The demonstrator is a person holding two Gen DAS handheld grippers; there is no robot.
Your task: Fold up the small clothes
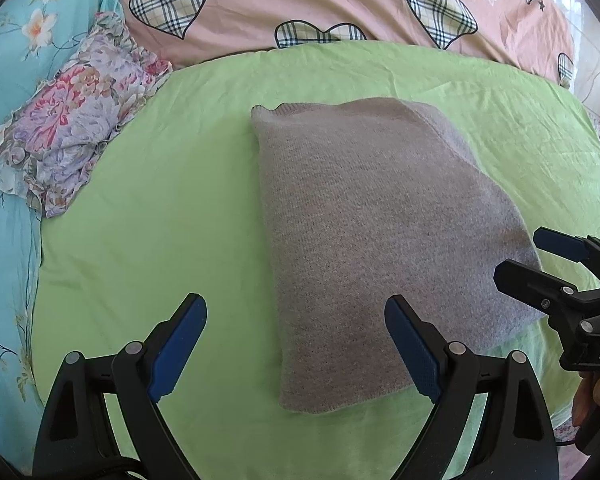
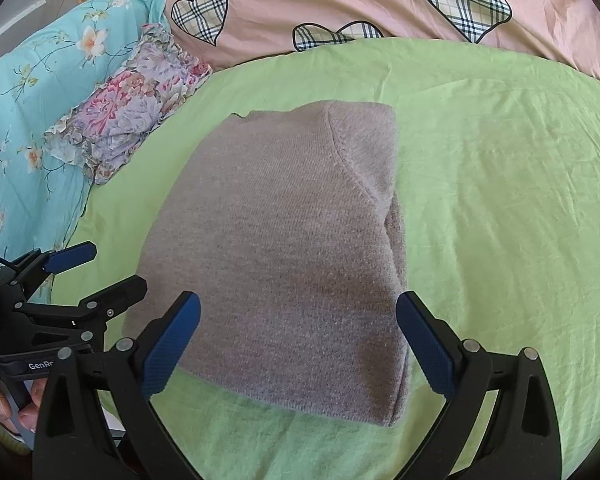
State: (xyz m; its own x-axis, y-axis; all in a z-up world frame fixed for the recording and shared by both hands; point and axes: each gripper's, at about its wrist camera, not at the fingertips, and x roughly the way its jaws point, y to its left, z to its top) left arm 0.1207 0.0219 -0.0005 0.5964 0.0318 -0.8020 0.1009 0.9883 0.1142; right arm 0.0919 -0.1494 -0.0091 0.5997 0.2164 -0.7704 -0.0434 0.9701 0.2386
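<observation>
My left tongs (image 1: 296, 344) and right tongs (image 2: 298, 344) both gape, holding nothing. The sweater (image 2: 284, 248) looks soft and floppy. I'd pinch its near corners.

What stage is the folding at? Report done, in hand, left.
Done: the grey sweater lies folded into a neat block on the green sheet. In hand: nothing; the left tongs and right tongs both stand open above it. Left: the flowered cloth beside it looks crumpled, maybe next.

"DA", cut off, on the right claw (image 1: 528, 256); "GenRo", cut off, on the left claw (image 2: 100, 268).
</observation>
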